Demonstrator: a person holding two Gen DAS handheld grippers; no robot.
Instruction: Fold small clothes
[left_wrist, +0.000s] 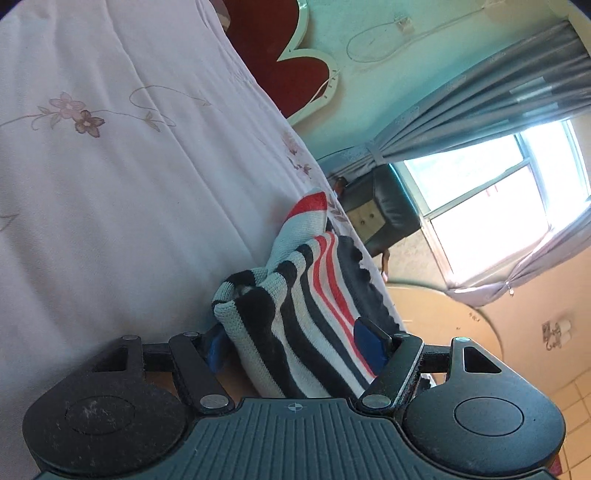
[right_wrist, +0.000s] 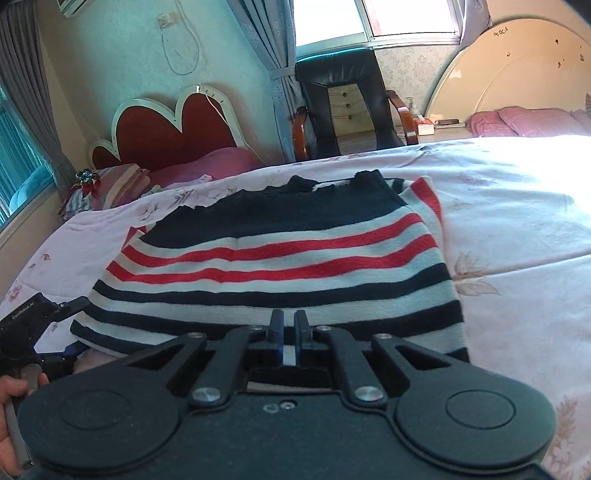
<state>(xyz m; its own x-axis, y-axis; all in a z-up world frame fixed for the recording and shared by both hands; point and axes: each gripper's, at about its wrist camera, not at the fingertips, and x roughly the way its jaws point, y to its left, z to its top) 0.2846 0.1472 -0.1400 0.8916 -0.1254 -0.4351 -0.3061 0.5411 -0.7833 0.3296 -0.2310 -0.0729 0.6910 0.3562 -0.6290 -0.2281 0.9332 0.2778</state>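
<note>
A small knit sweater (right_wrist: 273, 258) with navy, white and red stripes lies on the floral bedsheet (right_wrist: 517, 229). My right gripper (right_wrist: 289, 325) is shut on the sweater's near hem, fingers close together over the fabric. In the left wrist view the sweater (left_wrist: 295, 314) runs between my left gripper's (left_wrist: 295, 343) blue-padded fingers (left_wrist: 369, 345), which stand wide apart around a bunched edge; the jaws look open. The left gripper also shows in the right wrist view (right_wrist: 44, 332) at the sweater's left corner, held by a hand.
A red heart-shaped headboard (right_wrist: 166, 136) with pink pillows stands at the back left. A black armchair (right_wrist: 343, 99) sits under the window. A second bed with a cream headboard (right_wrist: 517, 66) is at the back right.
</note>
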